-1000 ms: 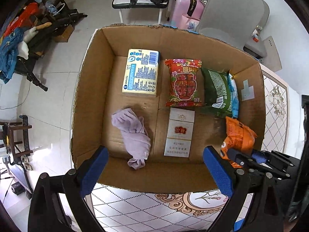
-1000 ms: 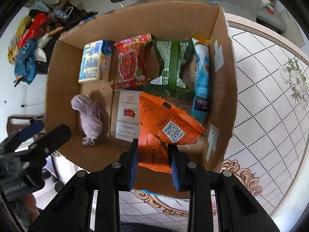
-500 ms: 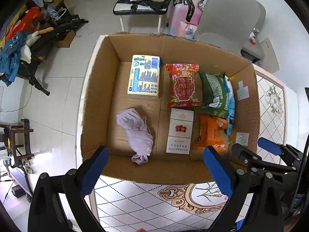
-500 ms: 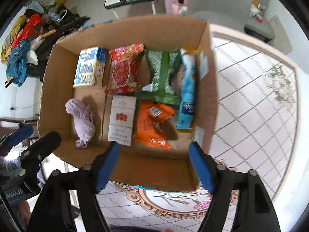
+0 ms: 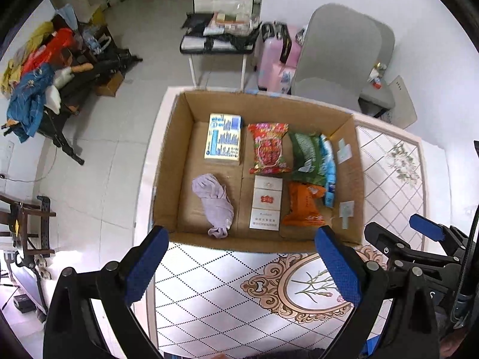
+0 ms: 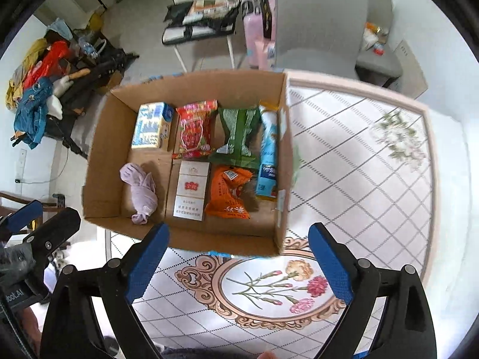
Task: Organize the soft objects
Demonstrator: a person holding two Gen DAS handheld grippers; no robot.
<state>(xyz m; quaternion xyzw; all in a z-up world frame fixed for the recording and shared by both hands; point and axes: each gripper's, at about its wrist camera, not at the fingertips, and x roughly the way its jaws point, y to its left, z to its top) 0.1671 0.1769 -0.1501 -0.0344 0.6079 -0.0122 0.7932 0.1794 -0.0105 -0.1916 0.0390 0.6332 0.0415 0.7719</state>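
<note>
An open cardboard box (image 5: 167, 161) (image 6: 98, 155) stands on the patterned table. Inside lie a blue-yellow tissue pack (image 5: 223, 140) (image 6: 152, 125), a red snack bag (image 5: 269, 148) (image 6: 196, 131), a green bag (image 5: 308, 155) (image 6: 238, 133), a light blue pack (image 5: 329, 170) (image 6: 268, 149), a lilac cloth (image 5: 214, 202) (image 6: 140, 190), a white-red carton (image 5: 266, 203) (image 6: 191, 191) and an orange bag (image 5: 302, 200) (image 6: 229, 191). My left gripper (image 5: 242, 269) is open and empty, above the table in front of the box. My right gripper (image 6: 238, 263) is open and empty, also in front of the box.
The table (image 5: 239, 293) (image 6: 359, 155) has a tiled cloth with a flower medallion. A grey chair (image 5: 338, 56) stands behind the box. A small cluttered table (image 5: 218, 39), a pink suitcase (image 5: 269, 62) and piled clothes (image 5: 33, 89) stand on the floor beyond.
My right gripper opened and let go of the orange bag, which now lies in the box beside the carton. Both grippers have drawn back and up from the box.
</note>
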